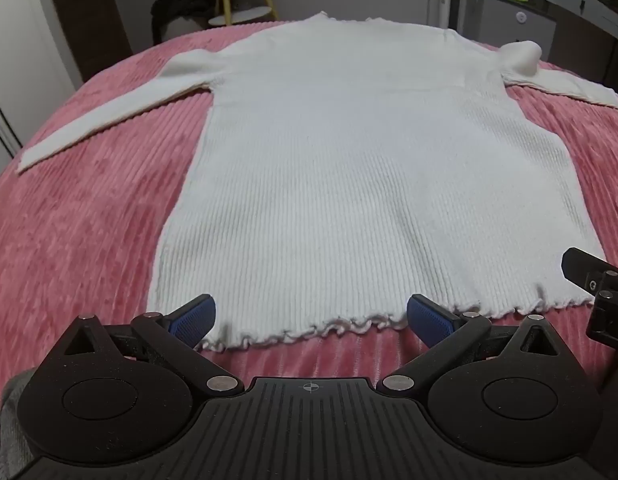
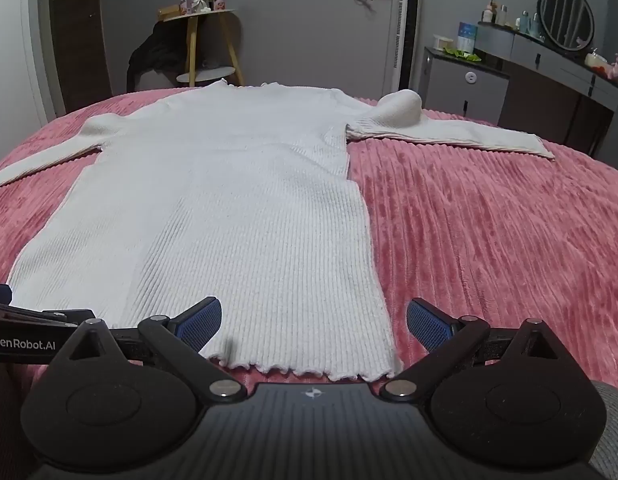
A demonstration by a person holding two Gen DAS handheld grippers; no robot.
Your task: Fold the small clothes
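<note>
A white ribbed long-sleeved sweater (image 1: 349,168) lies flat on the pink bed cover (image 1: 89,240), collar far, frilled hem near. Both sleeves stretch out sideways; the right shoulder bulges up (image 1: 521,58). My left gripper (image 1: 311,318) is open and empty, just above the hem's left half. My right gripper (image 2: 313,322) is open and empty over the sweater (image 2: 229,208) at the hem's right corner, its right finger over the pink cover (image 2: 489,240). The right gripper's edge shows in the left wrist view (image 1: 597,284).
Beyond the bed stand a wooden side table (image 2: 205,40) with dark cloth beside it, a white tower fan (image 2: 405,28), and a grey dresser (image 2: 529,76) with a round mirror and bottles. A door is at the far left.
</note>
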